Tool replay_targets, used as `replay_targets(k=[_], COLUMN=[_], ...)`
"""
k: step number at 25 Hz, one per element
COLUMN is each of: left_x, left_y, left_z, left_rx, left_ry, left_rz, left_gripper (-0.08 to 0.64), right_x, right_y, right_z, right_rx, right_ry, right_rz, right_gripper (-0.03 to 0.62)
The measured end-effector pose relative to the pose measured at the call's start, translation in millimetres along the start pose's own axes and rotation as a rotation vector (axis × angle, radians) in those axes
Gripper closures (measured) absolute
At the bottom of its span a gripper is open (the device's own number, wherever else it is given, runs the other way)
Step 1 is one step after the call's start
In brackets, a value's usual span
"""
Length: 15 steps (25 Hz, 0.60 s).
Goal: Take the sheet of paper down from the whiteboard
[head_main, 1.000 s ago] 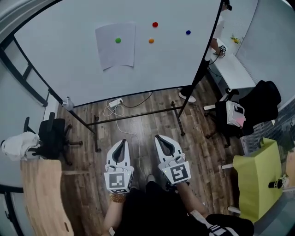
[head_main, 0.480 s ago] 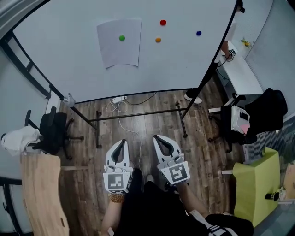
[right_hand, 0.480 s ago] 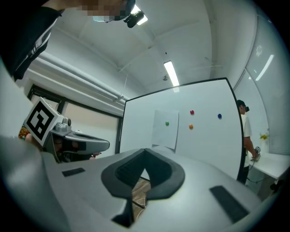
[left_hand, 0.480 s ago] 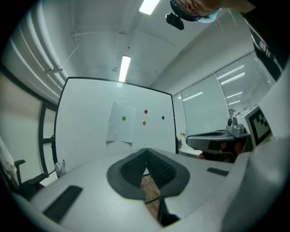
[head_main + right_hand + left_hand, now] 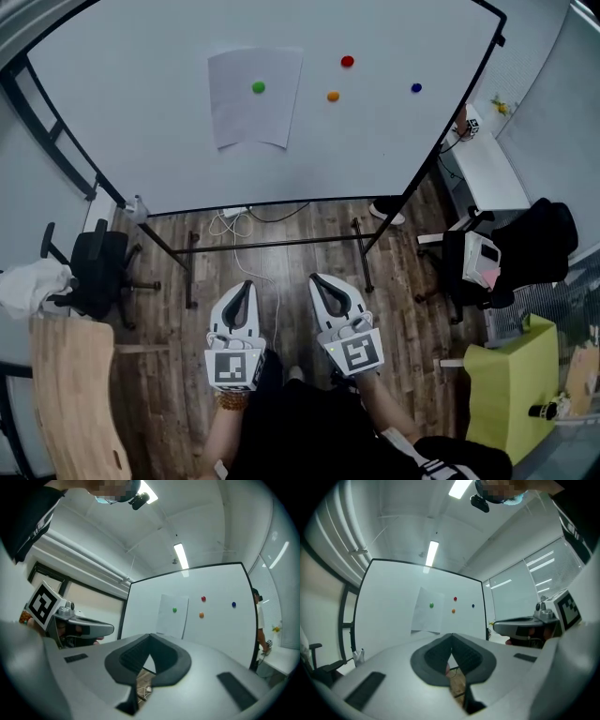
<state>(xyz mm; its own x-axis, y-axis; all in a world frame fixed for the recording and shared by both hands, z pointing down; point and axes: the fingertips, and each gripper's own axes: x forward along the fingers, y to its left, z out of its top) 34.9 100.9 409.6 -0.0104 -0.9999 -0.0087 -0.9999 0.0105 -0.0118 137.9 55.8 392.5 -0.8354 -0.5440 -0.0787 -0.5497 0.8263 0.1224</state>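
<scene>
A white sheet of paper hangs on the whiteboard, pinned by a green magnet; its lower edge curls off the board. The sheet and the sheet also show far ahead in both gripper views. Red, orange and blue magnets sit to its right. My left gripper and right gripper are held side by side over the floor, well short of the board, both shut and empty.
The whiteboard stands on a black frame with floor bars; a power strip and cable lie under it. A black office chair and wooden table are left. A white desk, a chair with a bag and a green seat are right.
The view has drawn closer to the whiteboard: board and sheet look larger and sit further right. Both grippers stay shut, side by side.
</scene>
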Motion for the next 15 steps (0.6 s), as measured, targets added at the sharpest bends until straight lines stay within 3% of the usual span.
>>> replay_targets(k=[15], left_x=[49.6], left_y=[72.2], left_z=[10.8], left_rx=[-0.054], left_ry=[-0.061], left_rz=[-0.008], left_gripper=[0.549], right_x=[80.3], right_y=[8.1], right_z=[13.4], right_rx=[-0.106], right_ry=[-0.003], right_rz=[0.0], right_gripper=[0.594])
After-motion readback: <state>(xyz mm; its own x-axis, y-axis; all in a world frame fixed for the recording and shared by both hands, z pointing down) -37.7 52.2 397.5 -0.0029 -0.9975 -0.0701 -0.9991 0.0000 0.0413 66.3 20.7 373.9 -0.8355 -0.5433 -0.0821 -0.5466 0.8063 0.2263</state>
